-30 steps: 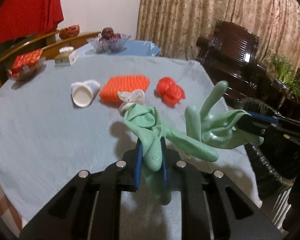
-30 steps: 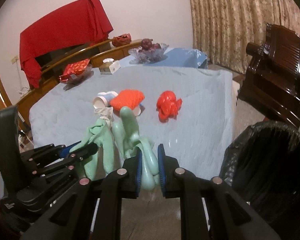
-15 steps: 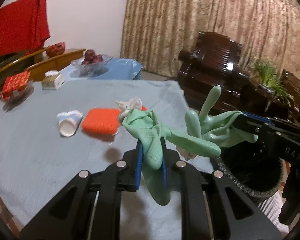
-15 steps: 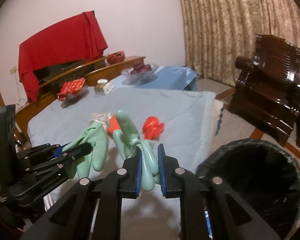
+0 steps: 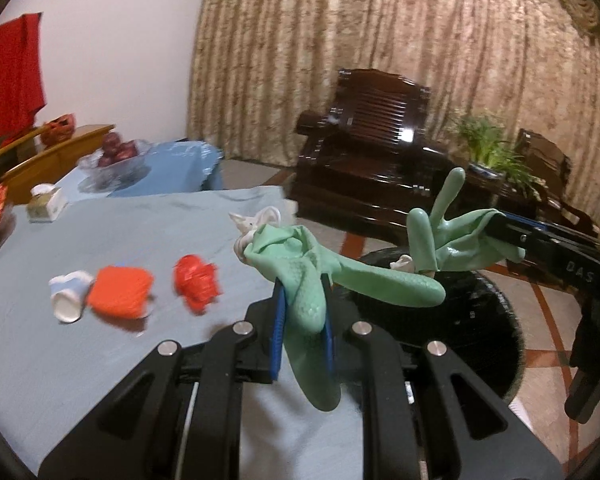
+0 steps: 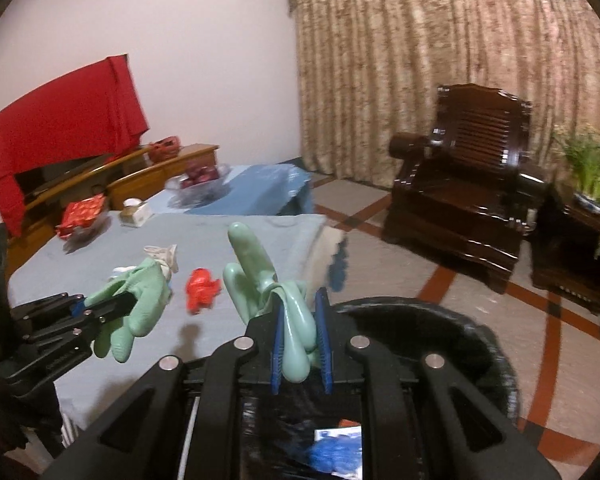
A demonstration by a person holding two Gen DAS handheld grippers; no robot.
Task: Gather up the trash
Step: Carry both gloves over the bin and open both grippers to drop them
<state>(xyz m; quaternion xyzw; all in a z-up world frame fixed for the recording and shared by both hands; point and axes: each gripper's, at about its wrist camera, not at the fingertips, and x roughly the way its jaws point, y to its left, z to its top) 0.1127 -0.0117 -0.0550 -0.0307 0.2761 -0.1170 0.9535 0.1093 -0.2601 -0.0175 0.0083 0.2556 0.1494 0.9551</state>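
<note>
My left gripper (image 5: 301,300) is shut on a green rubber glove (image 5: 304,280) with a bit of white material (image 5: 256,222) at its top, held near the table's right edge. My right gripper (image 6: 301,322) is shut on a second green glove (image 6: 260,276), held over the black-lined trash bin (image 6: 480,344). The right gripper (image 5: 504,236) and its glove (image 5: 448,236) show in the left wrist view above the bin (image 5: 480,308). The left gripper (image 6: 100,304) with its glove (image 6: 140,300) shows in the right wrist view over the table.
On the blue-clothed table (image 5: 80,360) lie a crumpled red wrapper (image 5: 196,282), an orange sponge-like pad (image 5: 120,290) and a tipped white cup (image 5: 68,298). The bin holds blue and white trash (image 6: 336,448). A dark wooden armchair (image 6: 468,184) and a plant (image 5: 492,152) stand beyond.
Both grippers have swung right with their gloves, from over the table toward the bin. The right gripper's glove now hangs above the bin's opening.
</note>
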